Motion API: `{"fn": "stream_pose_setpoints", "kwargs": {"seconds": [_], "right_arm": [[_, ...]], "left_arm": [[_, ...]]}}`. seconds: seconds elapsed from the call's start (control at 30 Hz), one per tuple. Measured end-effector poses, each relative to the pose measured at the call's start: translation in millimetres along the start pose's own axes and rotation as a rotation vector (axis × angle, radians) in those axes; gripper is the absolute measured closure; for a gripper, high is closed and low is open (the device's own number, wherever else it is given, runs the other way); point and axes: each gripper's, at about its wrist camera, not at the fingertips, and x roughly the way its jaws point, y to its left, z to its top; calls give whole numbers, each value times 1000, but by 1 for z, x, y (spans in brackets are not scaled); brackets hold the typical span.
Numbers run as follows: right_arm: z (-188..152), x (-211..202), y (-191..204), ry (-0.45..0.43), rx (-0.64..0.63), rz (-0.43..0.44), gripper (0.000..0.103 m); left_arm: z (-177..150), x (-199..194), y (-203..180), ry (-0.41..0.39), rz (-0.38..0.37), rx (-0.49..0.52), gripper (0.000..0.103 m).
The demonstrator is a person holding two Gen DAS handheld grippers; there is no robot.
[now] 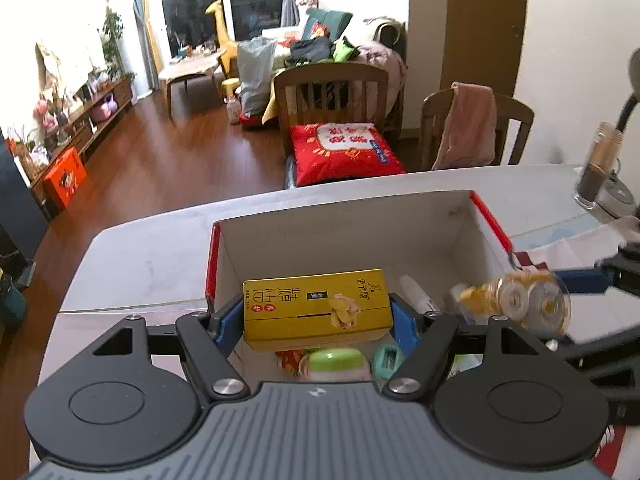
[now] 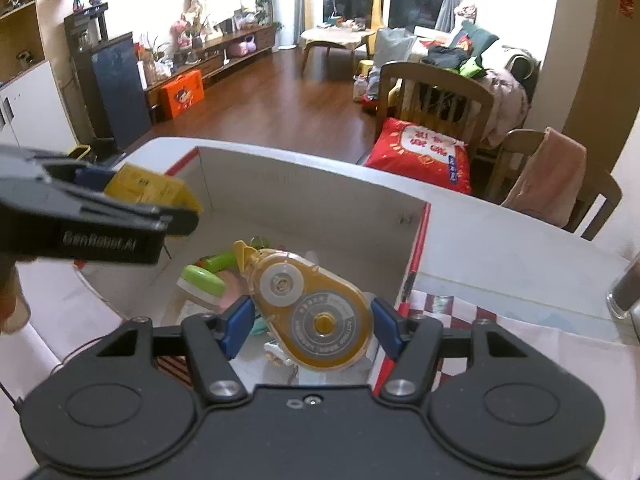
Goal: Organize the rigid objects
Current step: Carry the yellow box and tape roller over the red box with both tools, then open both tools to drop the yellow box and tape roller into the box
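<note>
Jaws of left gripper (image 1: 318,320) clamp yellow carton (image 1: 316,304); right gripper (image 2: 312,320) pinches tape dispenser (image 2: 312,312), both above open box (image 1: 348,216). Green bottle (image 2: 202,280) below shows clearer in right view.

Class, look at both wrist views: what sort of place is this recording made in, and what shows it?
Most likely a home's living and dining room: wooden dining chairs beside the white table, a sofa piled with clothes, and a low TV cabinet.
</note>
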Motion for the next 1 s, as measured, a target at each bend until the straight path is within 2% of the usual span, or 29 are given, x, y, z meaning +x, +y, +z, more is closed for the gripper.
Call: {"fn": "stream_pose_setpoints", "kwargs": {"seconds": [0.23,0.53,1.0], "right_arm": [[-2,29,4,51,-41,8,40],[-11,53,15,110,-95,5,40],[-9,64,24,123,-123,-29,39]], "left_arm": [[12,43,-8,67,7,0,30],[4,90,-22,181,2,15,30],[1,108,-19,259,-32,-11,31]]}}
